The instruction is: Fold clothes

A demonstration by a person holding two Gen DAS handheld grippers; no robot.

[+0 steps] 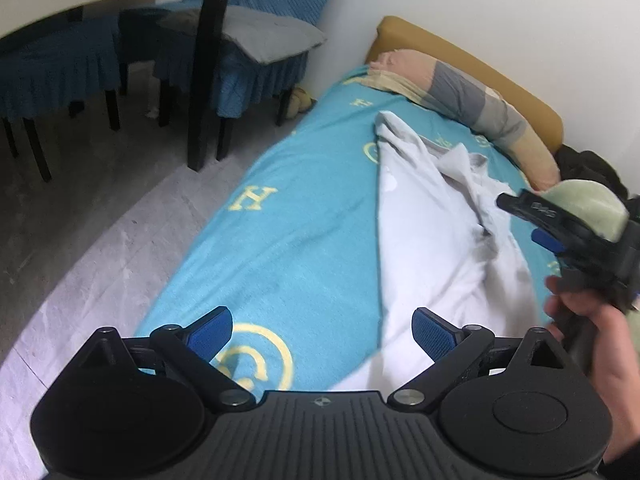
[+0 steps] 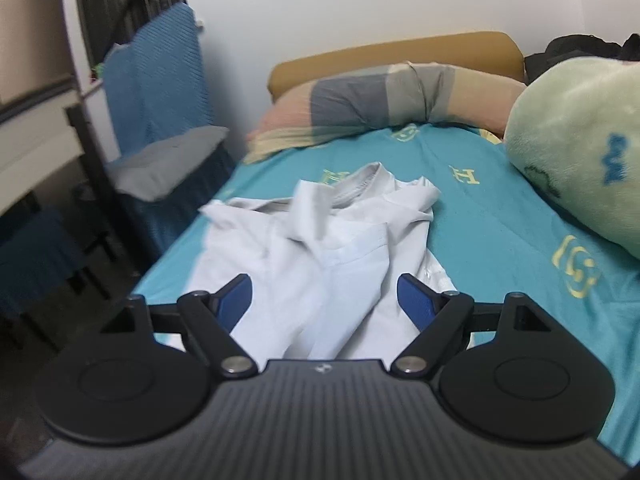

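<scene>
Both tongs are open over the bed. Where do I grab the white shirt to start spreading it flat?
My pick: the crumpled sleeve fold beside the collar. It is raised off the teal sheet, so a finger can likely slip under. Bring the right tongs in from the shirt's right, over bare sheet.

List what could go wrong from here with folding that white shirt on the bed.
1. The crumpled white cotton shirt lies bunched, sleeves folded over; a pinch may catch several layers.
2. Both the left gripper and the right gripper are open and hold nothing, so either could snag the turquoise patterned bedsheet underneath.
3. The pale green plush toy crowds one side, limiting room to spread the shirt.
</scene>
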